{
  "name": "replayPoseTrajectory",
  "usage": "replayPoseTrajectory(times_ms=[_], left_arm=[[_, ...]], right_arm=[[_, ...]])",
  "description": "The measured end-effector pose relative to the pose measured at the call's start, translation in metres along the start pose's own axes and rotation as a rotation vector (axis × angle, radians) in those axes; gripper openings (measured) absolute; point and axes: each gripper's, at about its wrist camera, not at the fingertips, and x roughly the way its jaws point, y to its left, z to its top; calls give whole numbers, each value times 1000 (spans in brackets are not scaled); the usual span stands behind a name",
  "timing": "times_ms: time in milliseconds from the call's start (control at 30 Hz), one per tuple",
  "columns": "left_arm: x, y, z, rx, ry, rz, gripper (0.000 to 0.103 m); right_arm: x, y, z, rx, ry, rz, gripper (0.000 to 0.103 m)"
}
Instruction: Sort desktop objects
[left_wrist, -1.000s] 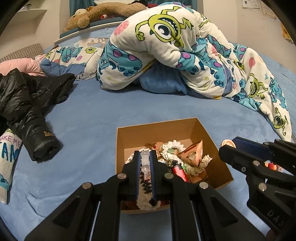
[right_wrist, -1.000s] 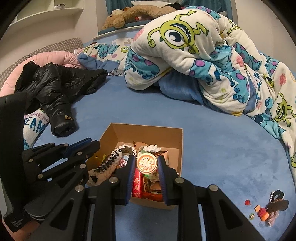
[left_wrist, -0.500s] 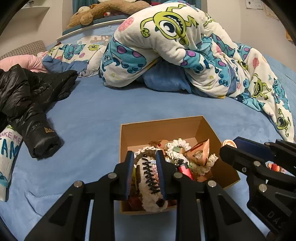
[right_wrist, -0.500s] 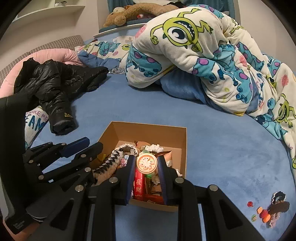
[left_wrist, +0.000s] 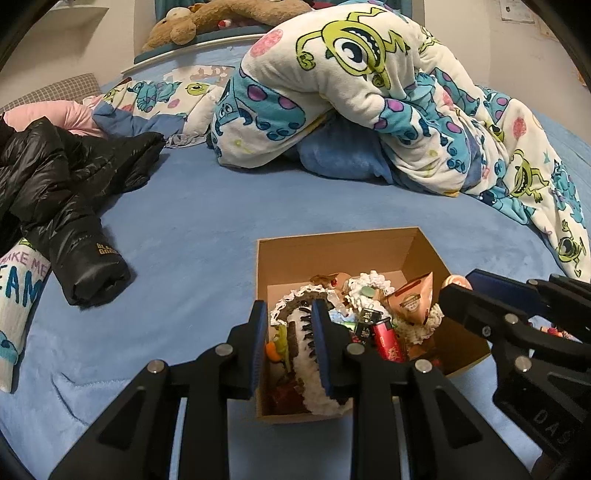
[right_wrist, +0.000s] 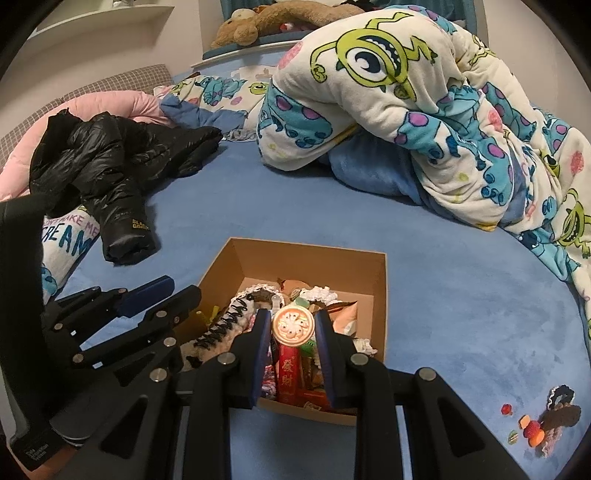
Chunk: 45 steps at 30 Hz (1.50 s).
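Observation:
A brown cardboard box (left_wrist: 332, 247) (right_wrist: 306, 254) sits on the blue bed, filled with several small items. My left gripper (left_wrist: 289, 314) hovers over the box's near left part, jaws open, with a white crocheted hair clip with black teeth (left_wrist: 306, 354) lying in the box between them. My right gripper (right_wrist: 291, 323) is shut on a round pink and white decorated disc (right_wrist: 293, 328), held above the box's near edge. The disc also shows in the left wrist view (left_wrist: 456, 282). A red packet (right_wrist: 288, 373) stands in the box below it.
A black puffer jacket (left_wrist: 62, 192) lies at the left. A monster-print blanket (left_wrist: 369, 92) is heaped at the back. Small colourful trinkets and a crocheted piece (right_wrist: 546, 421) lie on the bed to the box's right. A plush toy (right_wrist: 277, 22) lies on the headboard ledge.
My left gripper has opened and let go of the crocheted hair clip, which now lies in the box. My right gripper still holds the disc, nearly unmoved.

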Motion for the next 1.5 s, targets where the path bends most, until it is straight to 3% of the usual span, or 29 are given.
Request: replayPoseTrajectory(times_ms=[200, 633, 767, 1067, 1433, 1500], left_arm=[[0, 1, -1, -2, 3, 1, 25], [-8, -1, -5, 4, 2, 4, 25], [-16, -6, -6, 1, -1, 11, 44], [-44, -14, -8, -17, -7, 31, 67], [-84, -21, -16, -24, 10, 42, 75], [-90, -22, -17, -25, 12, 46, 76]], right_arm=[[2, 1, -2, 6, 8, -3, 50], [-3, -5, -7, 21, 9, -3, 50], [-10, -9, -9, 29, 7, -2, 50], [-36, -18, -18, 45, -3, -12, 50], [-79, -19, -37, 37, -4, 8, 50], [-87, -18, -40, 38, -12, 10, 58]])
